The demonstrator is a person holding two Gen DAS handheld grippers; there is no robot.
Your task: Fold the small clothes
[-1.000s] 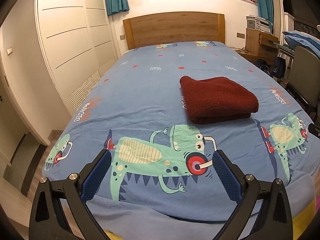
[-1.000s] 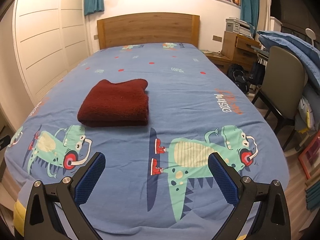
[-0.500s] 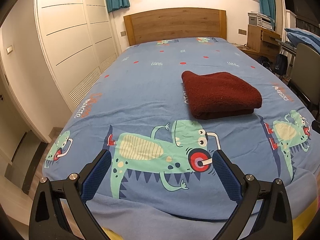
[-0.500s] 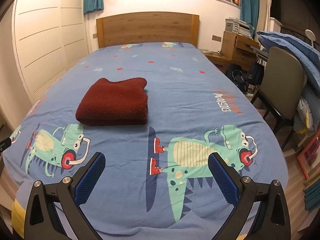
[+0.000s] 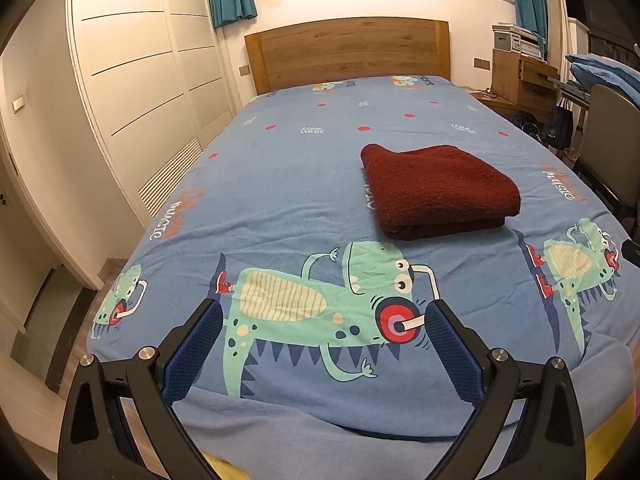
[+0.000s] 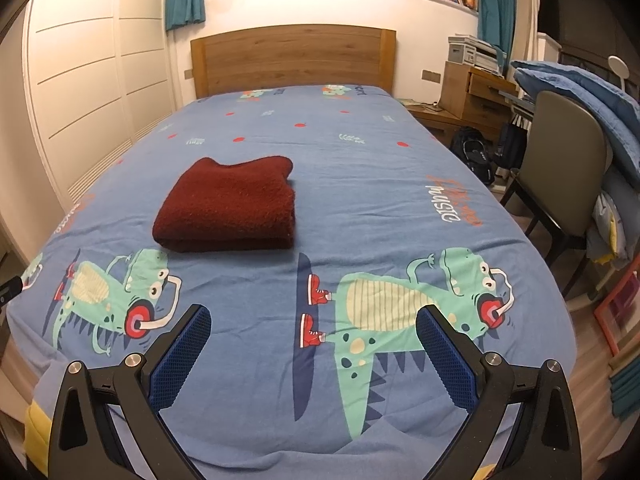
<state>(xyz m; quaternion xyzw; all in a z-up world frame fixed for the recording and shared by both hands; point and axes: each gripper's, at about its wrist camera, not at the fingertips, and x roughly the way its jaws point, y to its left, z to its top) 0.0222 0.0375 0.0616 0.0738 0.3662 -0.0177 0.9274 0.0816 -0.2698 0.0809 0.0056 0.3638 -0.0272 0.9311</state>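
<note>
The left gripper [image 5: 322, 316] is hanging over the foot of the bed with its jaws spread wide and nothing between them. The right gripper [image 6: 313, 320] is doing the same, jaws wide apart and empty. Ahead of both, well apart from them, a dark red folded cloth [image 5: 436, 190] [image 6: 230, 210] is lying flat on the blue dinosaur-print sheet [image 5: 280, 184] [image 6: 372, 184], near the middle of the bed.
</note>
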